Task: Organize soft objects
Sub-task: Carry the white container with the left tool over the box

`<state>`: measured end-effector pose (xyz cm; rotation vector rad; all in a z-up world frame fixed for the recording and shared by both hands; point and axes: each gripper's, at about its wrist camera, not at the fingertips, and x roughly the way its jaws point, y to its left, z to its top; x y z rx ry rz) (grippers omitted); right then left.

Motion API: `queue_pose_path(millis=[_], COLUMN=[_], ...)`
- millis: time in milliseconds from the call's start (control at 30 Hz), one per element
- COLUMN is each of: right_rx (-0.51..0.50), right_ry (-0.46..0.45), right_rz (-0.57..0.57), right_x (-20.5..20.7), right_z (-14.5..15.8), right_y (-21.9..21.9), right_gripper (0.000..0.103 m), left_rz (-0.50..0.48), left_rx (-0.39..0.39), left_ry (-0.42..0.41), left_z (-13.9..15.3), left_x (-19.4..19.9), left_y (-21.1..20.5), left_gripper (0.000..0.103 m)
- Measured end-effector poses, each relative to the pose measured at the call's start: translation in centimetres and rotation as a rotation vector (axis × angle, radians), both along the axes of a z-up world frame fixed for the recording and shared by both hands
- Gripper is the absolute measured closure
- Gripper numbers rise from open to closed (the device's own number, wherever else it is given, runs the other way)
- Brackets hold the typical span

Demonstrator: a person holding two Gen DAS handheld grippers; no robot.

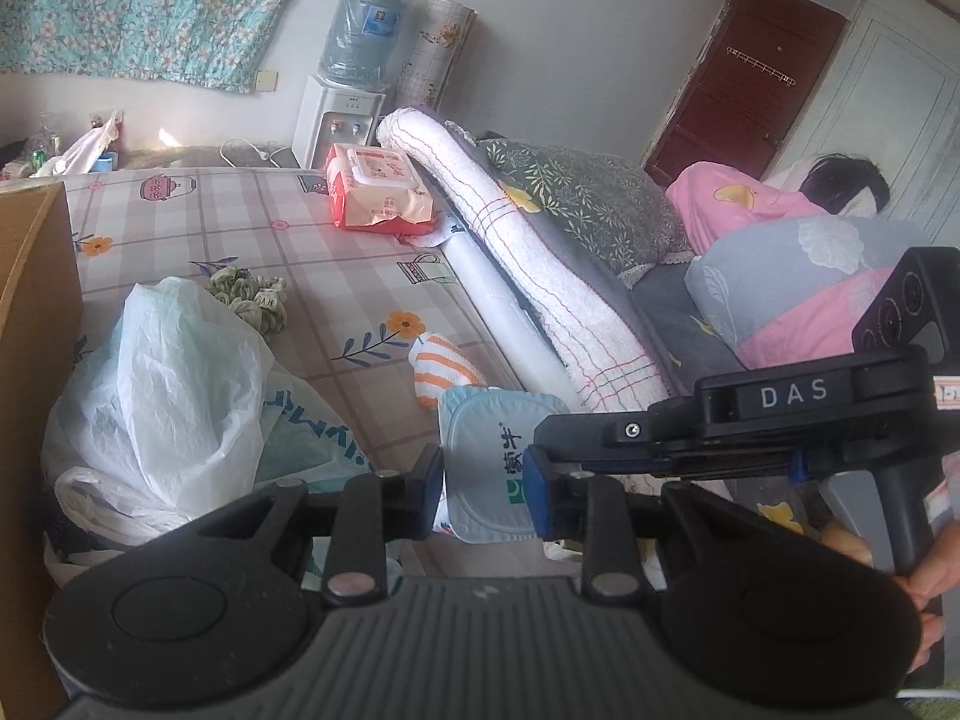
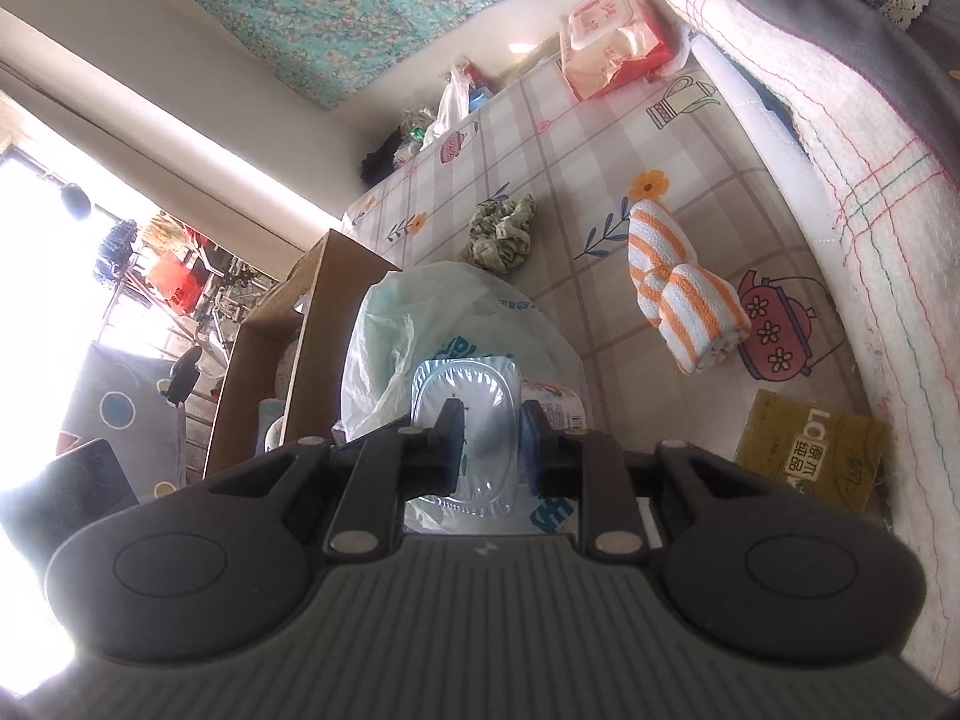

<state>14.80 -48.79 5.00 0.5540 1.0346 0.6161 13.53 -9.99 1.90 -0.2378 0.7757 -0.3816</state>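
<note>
Both my sets of fingers pinch the pale blue wipes pack (image 1: 489, 450): left gripper (image 1: 485, 489) on its near end, right gripper (image 2: 493, 441) from the right. It hangs above the bed (image 1: 288, 222), beside the white plastic bag (image 1: 162, 384); the striped rolled towel (image 2: 684, 294) lies farther right.

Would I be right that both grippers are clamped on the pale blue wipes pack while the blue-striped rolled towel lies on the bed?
Not quite: the rolled towel is orange-striped, as the right wrist view shows. Both the left gripper and right gripper do clamp the wipes pack.
</note>
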Motion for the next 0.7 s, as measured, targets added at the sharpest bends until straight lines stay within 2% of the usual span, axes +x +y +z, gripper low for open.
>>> queue_pose_path(millis=[200,400,567,700], right_rx=[0.036,0.1,0.123,0.048], right_ry=[-0.082,-0.102,-0.042,0.015], right_rz=[0.074,0.224,0.373,0.481], right_x=[-2.2,-3.2,-3.6,-4.1], right_z=[4.4,6.5,6.4,5.4], right_y=[3.5,11.1,18.6,24.2], right_gripper=[0.083,0.082,0.082,0.082], left_rz=[0.076,0.238,0.38,0.46], left_rx=[-0.038,-0.011,-0.043,-0.077], left_ry=[-0.086,-0.15,-0.1,-0.014], left_z=[3.9,6.7,6.6,4.7], left_x=[-3.7,-7.9,-10.4,-11.3], left_y=[3.9,10.1,16.5,20.8], left_gripper=[0.074,0.072,0.072,0.072])
